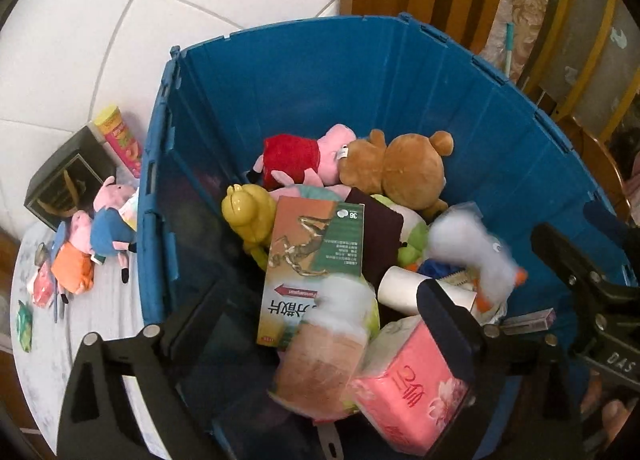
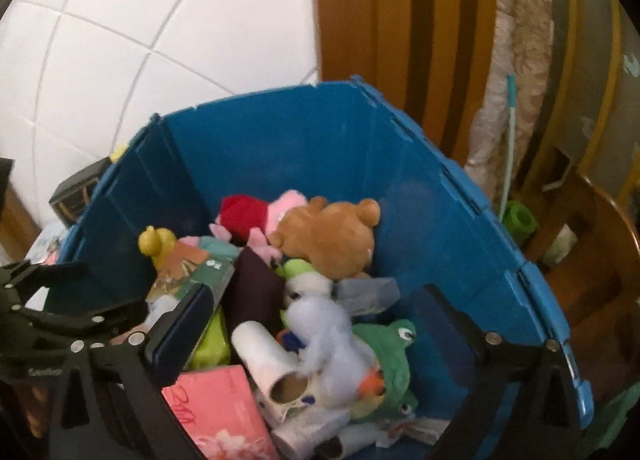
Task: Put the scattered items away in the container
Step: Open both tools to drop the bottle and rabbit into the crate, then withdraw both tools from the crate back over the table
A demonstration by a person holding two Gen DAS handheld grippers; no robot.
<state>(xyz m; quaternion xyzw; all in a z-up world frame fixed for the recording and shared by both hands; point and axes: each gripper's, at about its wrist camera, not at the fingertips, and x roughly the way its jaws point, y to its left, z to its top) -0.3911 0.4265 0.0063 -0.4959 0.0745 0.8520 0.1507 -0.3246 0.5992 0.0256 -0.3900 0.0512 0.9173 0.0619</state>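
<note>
Directly beneath both tools, inside the blue container (image 1: 304, 72), we find the load already deposited: the left tool (image 1: 304, 324) stands spread wide over the pink tissue pack (image 1: 412, 392) and a blurred pale bottle (image 1: 324, 344), with neither pad pressing on anything, and the right tool (image 2: 320, 324) is likewise spread, its jaws clear of the white plush duck (image 2: 328, 344) and the cardboard roll (image 2: 268, 356) lying between them. No earlier picture is to hand, so we report only that both tools are empty. Farther into the container lie a medicine box (image 1: 316, 256), a yellow figure (image 1: 248, 212), a brown bear (image 1: 400, 172) and a red-and-pink plush (image 1: 304, 156) against the far wall. The relation that governs the coming move, in our judgement, is this: the items still scattered lie outside the container's left wall, on the counter (image 1: 100, 312), so the left tool is the nearer. There we note a blue-clad pig plush (image 1: 112, 224) and an orange-clad one (image 1: 74, 260), touching, their long axes running roughly parallel to the container wall, heads away from us and feet toward us. Beyond them stand a dark box (image 1: 68, 176) and a pink canister (image 1: 120, 140), the canister leaning with its yellow cap pointing away.
</note>
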